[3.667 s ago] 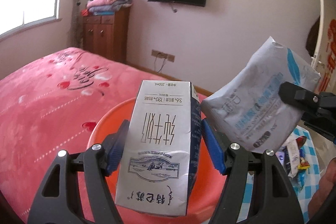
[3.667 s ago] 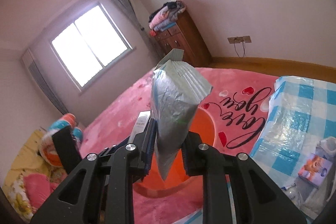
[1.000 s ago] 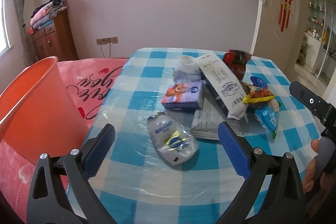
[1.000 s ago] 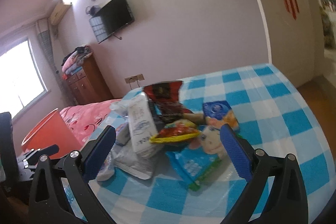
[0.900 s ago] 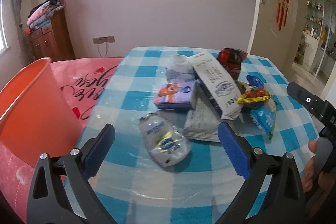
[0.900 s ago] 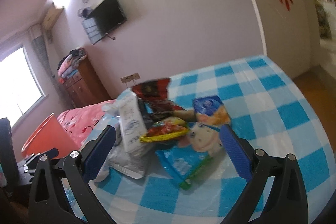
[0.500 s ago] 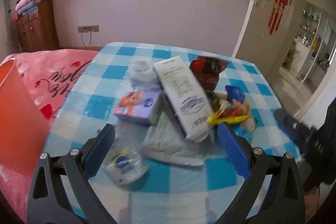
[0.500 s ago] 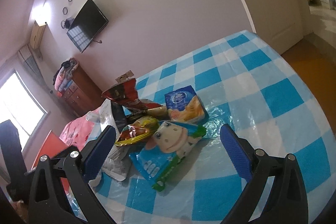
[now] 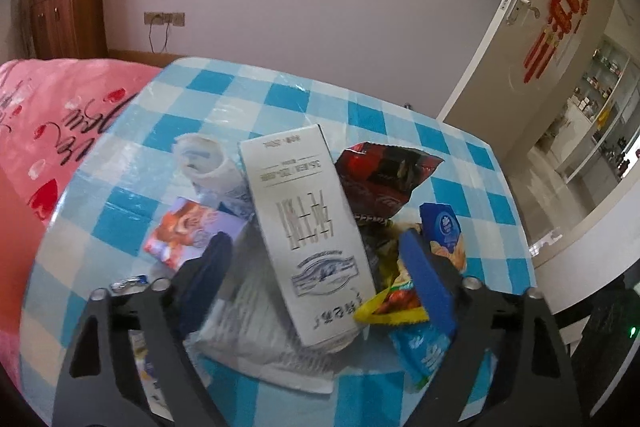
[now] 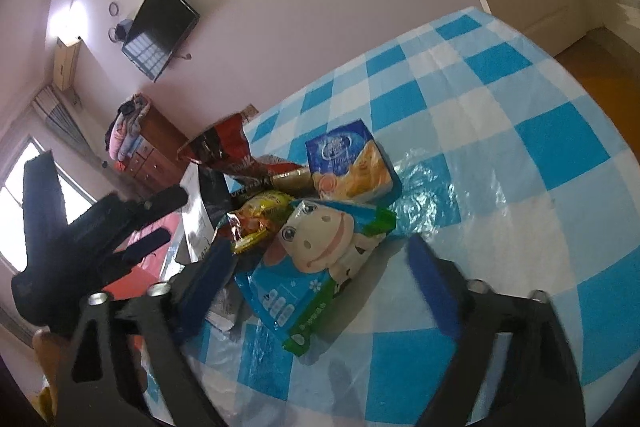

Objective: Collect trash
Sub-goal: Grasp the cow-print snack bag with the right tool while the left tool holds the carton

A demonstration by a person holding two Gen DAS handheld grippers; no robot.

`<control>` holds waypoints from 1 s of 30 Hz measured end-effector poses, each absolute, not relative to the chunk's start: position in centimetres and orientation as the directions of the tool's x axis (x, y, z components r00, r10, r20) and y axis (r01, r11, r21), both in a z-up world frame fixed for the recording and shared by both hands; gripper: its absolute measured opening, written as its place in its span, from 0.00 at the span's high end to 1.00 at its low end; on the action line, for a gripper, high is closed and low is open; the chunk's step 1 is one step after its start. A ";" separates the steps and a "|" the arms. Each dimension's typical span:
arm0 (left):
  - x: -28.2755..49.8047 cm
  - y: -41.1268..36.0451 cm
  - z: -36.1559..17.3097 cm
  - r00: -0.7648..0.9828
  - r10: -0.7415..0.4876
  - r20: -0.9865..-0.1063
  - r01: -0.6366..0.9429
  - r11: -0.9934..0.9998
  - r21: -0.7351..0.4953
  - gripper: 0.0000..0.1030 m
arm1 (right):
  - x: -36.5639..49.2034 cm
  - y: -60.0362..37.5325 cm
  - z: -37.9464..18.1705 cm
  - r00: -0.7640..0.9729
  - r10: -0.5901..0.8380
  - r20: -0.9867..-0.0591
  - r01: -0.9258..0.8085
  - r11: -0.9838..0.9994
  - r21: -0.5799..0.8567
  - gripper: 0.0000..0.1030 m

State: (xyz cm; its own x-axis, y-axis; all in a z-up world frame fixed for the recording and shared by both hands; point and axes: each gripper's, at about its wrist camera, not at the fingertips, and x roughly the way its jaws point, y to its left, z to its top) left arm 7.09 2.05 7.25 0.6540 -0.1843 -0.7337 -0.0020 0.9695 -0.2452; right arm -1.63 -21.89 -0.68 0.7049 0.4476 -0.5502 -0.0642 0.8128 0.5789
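Observation:
Trash is piled on a table with a blue-and-white check cloth (image 9: 280, 95). My left gripper (image 9: 318, 271) is over the pile, its jaws closing. A white milk carton (image 9: 308, 235) lies between the pads, which stand apart from its sides. The right gripper (image 10: 320, 273) is also closing, with a blue cartoon-cow pouch (image 10: 316, 251) between its pads and untouched. In the right wrist view the left gripper (image 10: 176, 215) shows at the left.
Around the carton lie a red-black snack bag (image 9: 380, 179), a blue cracker box (image 9: 444, 231), a yellow-red packet (image 9: 396, 303), a grey flat pouch (image 9: 256, 331) and a purple box (image 9: 188, 231). An orange bucket (image 9: 16, 259) stands at the left, by a pink bed (image 9: 60, 107).
Both grippers came in low and close to the pile, and their jaws have narrowed. The carton and grey pouch held over the bucket earlier are gone from the grippers.

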 end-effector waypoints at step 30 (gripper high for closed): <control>9.1 1.2 6.0 0.663 -0.080 -0.745 -0.066 0.984 -0.164 0.42 | -0.2 -19.1 -1.4 0.662 0.411 -0.627 -0.086 0.873 0.481 0.27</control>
State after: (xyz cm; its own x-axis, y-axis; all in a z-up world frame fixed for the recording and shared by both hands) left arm 9.11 1.23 6.00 0.6627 -0.0800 -0.7446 -0.0656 0.9843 -0.1641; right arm -0.24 -19.15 -1.43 0.6622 0.4107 -0.6268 -0.0862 0.8726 0.4807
